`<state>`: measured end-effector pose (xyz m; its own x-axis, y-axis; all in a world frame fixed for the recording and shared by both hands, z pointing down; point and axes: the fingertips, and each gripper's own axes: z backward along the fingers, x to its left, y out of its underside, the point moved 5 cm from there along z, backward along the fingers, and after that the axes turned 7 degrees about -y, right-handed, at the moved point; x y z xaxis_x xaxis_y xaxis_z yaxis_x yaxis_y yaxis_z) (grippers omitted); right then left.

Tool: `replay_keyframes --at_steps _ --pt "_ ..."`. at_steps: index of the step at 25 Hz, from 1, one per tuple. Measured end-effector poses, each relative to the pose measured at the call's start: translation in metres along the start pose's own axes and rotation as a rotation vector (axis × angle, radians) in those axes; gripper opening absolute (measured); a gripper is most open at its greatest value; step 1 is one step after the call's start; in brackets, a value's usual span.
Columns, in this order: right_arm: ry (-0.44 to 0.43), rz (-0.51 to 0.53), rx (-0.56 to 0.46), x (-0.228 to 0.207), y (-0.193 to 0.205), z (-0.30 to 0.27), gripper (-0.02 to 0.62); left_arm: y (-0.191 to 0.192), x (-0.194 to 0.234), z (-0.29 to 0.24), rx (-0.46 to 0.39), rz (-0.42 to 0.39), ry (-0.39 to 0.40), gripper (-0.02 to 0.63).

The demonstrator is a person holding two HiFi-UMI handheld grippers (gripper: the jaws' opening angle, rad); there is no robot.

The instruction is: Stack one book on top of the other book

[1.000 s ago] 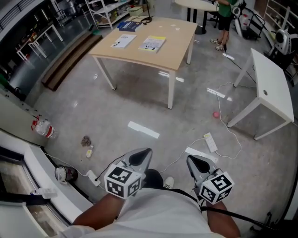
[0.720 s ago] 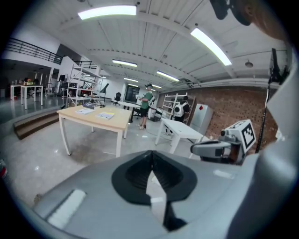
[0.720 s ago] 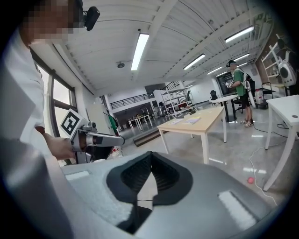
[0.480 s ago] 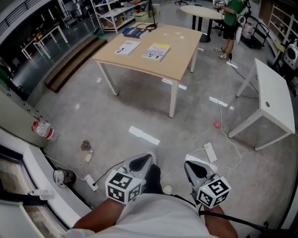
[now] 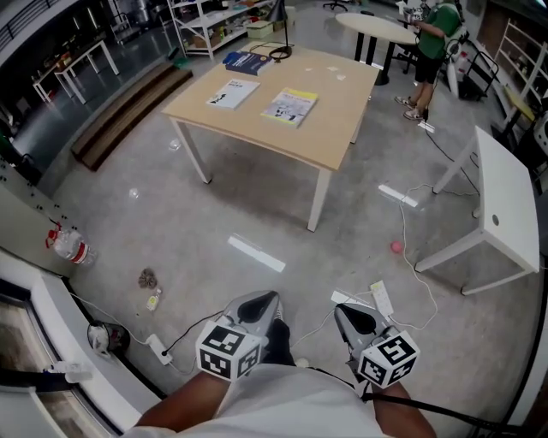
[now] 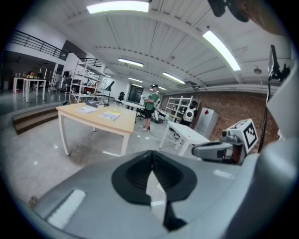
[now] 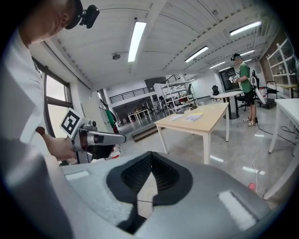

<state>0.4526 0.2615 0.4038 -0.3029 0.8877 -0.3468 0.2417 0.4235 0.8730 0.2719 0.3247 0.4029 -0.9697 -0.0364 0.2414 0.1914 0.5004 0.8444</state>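
I hold both tools low and close to my body, far from the work. My left gripper (image 5: 271, 297) is pressed closed with nothing in it; in the left gripper view its two dark tips meet and only floor shows behind them. My right gripper (image 5: 341, 310) is the same, closed tight on nothing, just to the right of the left one. The two are near each other but not touching. The wooden table (image 5: 342, 128) stands well away from me, on the far side of the grey floor. On it lie a white book (image 5: 232, 92) and a yellow book (image 5: 290, 106), flat, side by side with a gap between them, the white one to the left. Neither book is on top of the other. A blue book (image 5: 248, 61) lies at the far edge of the table, beside a black cable (image 5: 280, 52). Far behind the table is a shelf rack (image 5: 214, 13) with boxes on it; I cannot tell what is in them. A plastic bottle (image 5: 65, 244) lies on the floor at the left. A small pink ball (image 5: 396, 246) sits on the floor near a white table (image 5: 505, 205) on the right, and a white plug strip (image 5: 381, 298) lies near my right gripper. A person in a green shirt (image 5: 437, 30) stands at the far right by a round table (image 5: 377, 26).
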Motion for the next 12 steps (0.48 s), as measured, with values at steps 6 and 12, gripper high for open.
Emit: replay_keyframes --at_steps 6,12 --pt "-0.022 0.031 0.043 -0.028 -0.046 -0.058 0.000 -0.047 0.050 -0.037 -0.032 0.031 -0.004 0.006" --pt "-0.022 0.064 0.054 -0.059 -0.095 -0.123 0.000 -0.090 0.109 -0.069 -0.063 0.028 -0.007 0.006"
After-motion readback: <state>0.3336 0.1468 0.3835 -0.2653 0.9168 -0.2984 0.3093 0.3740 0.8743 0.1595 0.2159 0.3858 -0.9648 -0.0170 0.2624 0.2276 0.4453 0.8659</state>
